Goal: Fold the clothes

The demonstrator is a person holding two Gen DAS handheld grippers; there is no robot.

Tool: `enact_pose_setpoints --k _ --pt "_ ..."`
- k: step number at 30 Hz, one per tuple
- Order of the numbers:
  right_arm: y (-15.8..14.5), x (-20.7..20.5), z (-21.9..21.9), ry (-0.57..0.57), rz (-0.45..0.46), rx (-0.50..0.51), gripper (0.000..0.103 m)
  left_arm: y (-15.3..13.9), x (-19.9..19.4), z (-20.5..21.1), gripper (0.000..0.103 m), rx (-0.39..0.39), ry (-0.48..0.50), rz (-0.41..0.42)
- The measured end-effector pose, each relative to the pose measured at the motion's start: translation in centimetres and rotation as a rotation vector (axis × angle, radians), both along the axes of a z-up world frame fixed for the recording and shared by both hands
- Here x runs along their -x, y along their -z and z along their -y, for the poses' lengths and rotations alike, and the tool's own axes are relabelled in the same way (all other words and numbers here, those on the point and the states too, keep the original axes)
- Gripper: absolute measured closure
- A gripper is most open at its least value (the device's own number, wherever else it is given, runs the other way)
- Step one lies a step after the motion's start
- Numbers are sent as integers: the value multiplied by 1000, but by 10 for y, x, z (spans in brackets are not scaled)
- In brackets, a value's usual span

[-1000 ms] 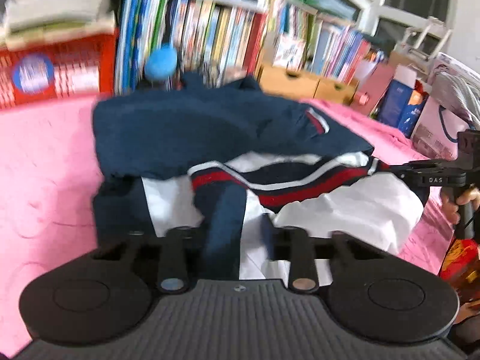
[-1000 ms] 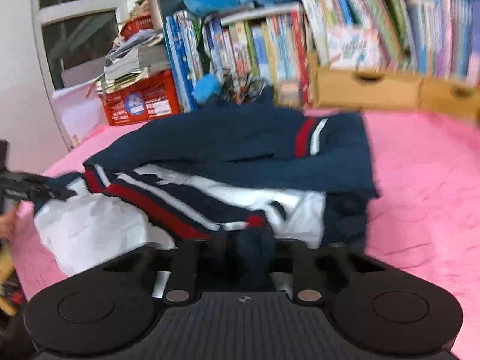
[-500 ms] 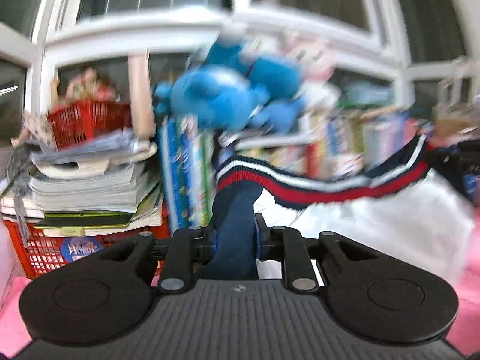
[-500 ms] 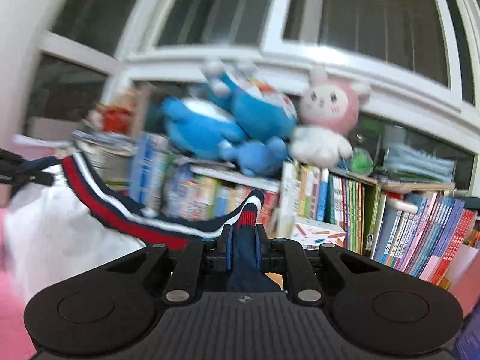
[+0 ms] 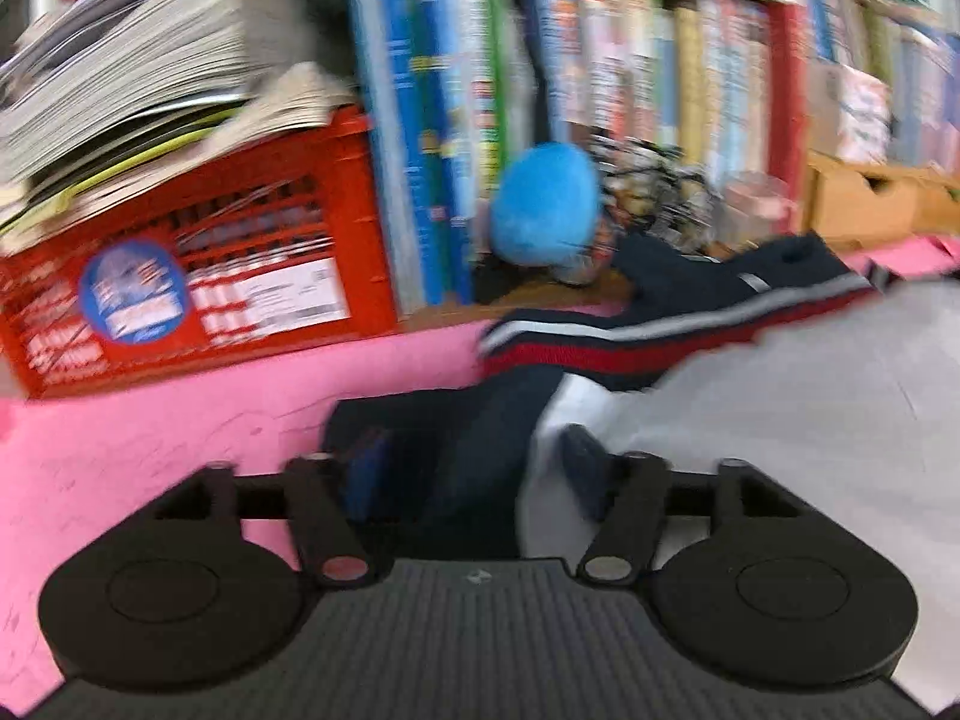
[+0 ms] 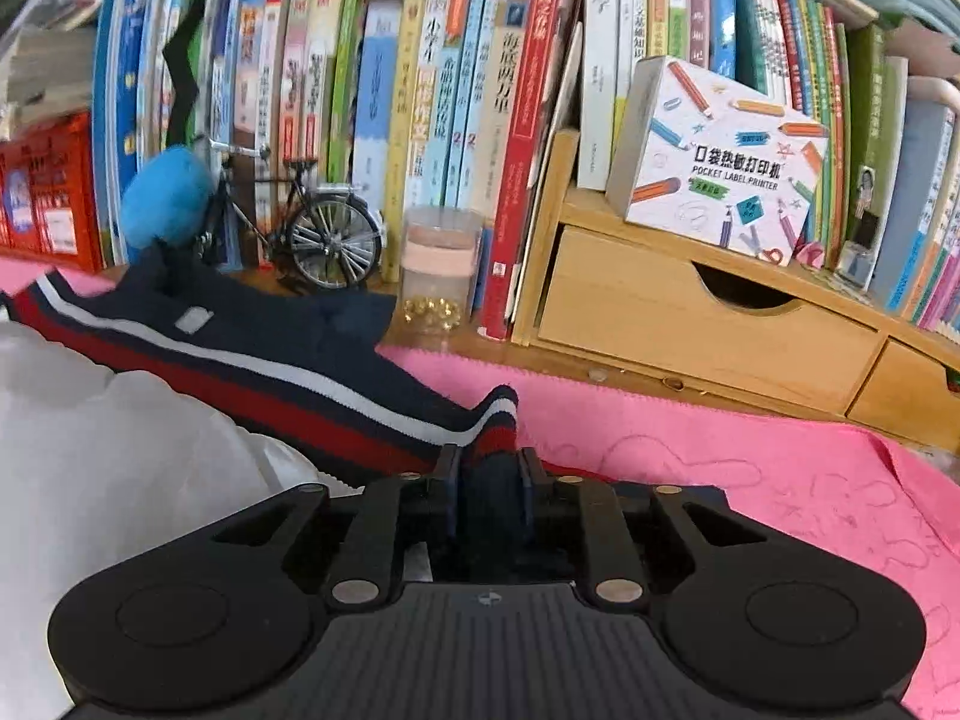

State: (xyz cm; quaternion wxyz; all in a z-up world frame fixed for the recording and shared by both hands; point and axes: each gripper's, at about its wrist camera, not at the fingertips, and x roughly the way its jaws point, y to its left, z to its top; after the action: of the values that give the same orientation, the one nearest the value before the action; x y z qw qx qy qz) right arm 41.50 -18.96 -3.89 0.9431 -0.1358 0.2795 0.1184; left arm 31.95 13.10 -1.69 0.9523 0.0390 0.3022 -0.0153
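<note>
On the pink cloth-covered table (image 6: 690, 438) before crowded bookshelves (image 6: 456, 90) lies the navy, red-and-white-striped jacket with white lining (image 6: 252, 360), its hem clenched in the right claw (image 6: 489, 480), while the left claw (image 5: 474, 468) gapes released over it.

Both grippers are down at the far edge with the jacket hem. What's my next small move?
Probably open the right gripper: it is shut on the striped hem, which already lies on the pink cover. The left gripper stands open around the fabric at its corner, so that side looks released. Then draw both back.
</note>
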Motion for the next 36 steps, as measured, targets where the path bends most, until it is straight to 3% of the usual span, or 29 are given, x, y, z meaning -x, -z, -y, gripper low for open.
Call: enact_pose_setpoints --k 1,3,5,7,8,9,12,14,17,19,21,24,27,31,33,36 --pt "-5 3 -1 22 10 25 62 -7 5 -8 33 26 -22 4" --pt "-23 20 7 72 64 13 26 -23 20 -23 22 70 -56 21" --pt "-45 46 23 69 140 -70 20 -41 40 -36 17 86 -92 60" --pt "-64 74 35 58 189 -159 20 -55 58 -39 17 81 -149 93" --pt "-70 88 37 32 187 -201 28 -62 67 -40 17 77 -180 109" --pt "-74 99 36 -1 171 -235 46 -66 78 -34 17 76 -180 131" --pt "-67 124 12 -96 86 -264 79 -64 108 5 15 42 -116 199" --pt "-54 130 -17 -177 19 -251 82 -52 120 42 13 -7 -28 215" --pt "-35 121 -55 -209 -26 -195 84 -22 116 78 13 -115 9 176" --pt "-23 105 -68 -176 -64 -177 84 1 106 83 13 -158 -21 123" --pt "-7 83 -73 -118 -123 -176 88 15 96 73 11 -136 -65 48" --pt "6 73 -74 -112 -108 -185 89 17 94 59 6 -58 -97 22" --pt "5 73 -77 -112 -105 -168 88 20 90 57 3 -46 -94 -15" --pt "-4 87 -82 -94 -102 -153 82 22 92 55 0 -54 -118 -4" --pt "-13 106 -83 -103 -102 -183 62 19 99 58 3 -105 -163 24" --pt "-27 160 -88 -245 -62 -205 37 12 119 70 3 -212 -200 65"
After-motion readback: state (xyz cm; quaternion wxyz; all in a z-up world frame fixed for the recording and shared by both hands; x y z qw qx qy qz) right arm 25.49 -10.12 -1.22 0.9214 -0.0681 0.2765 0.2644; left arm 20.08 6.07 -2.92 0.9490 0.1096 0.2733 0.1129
